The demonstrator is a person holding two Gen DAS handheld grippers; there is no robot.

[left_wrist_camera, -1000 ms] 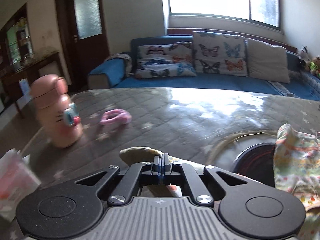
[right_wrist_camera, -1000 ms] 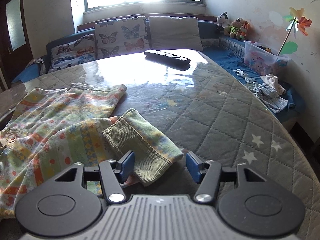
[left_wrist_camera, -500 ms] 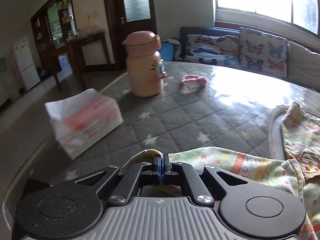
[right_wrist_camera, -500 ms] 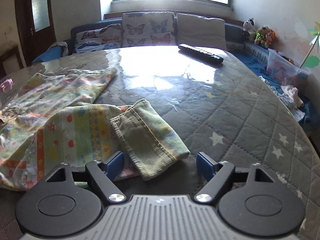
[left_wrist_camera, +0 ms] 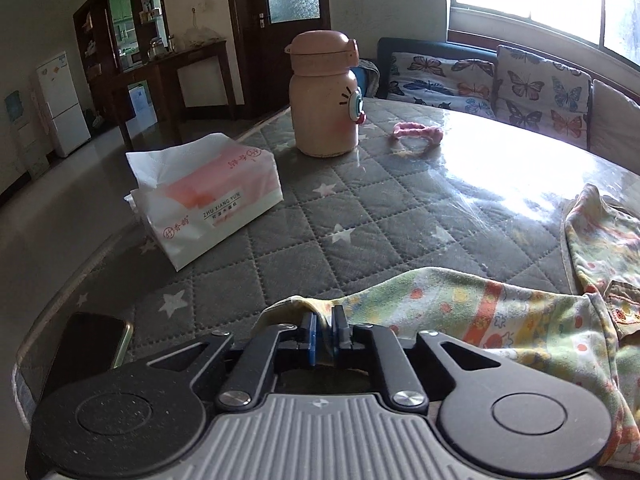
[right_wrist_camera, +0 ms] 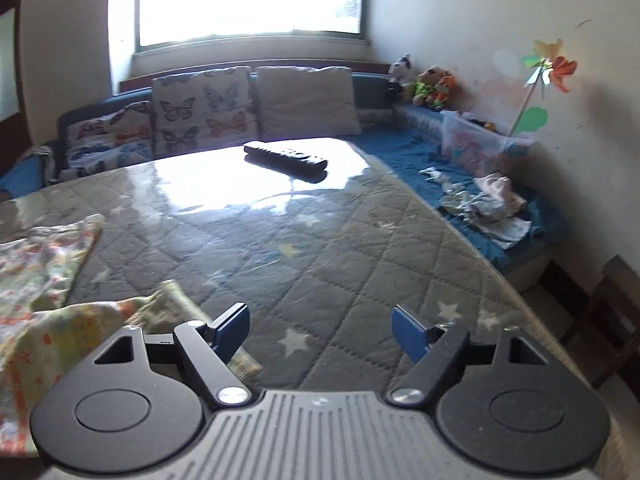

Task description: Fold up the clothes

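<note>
The left hand-held gripper [left_wrist_camera: 324, 332] is pinching a fold of the colorful shirt [left_wrist_camera: 472, 312] between its blue pads, which sit close together with the cloth squeezed in the gap. From there the shirt spreads out to the right of this hand-held gripper, lying on the gray quilted counter [left_wrist_camera: 360, 216] with white stars. Ahead and to the left is a pack of tissues [left_wrist_camera: 208, 196], and farther ahead stands a pink bottle [left_wrist_camera: 324, 96] with a pink hair tie [left_wrist_camera: 418, 134] just beside it. A dark phone [left_wrist_camera: 86, 356] lies close by on the left, near the counter edge. The right hand-held gripper [right_wrist_camera: 320, 330] is spread wide and holds nothing. The shirt [right_wrist_camera: 44, 280] lies to its left, with a green cuff [right_wrist_camera: 168, 304] right by its left pad. Far ahead on the counter [right_wrist_camera: 360, 256] lies a black remote [right_wrist_camera: 286, 155].
</note>
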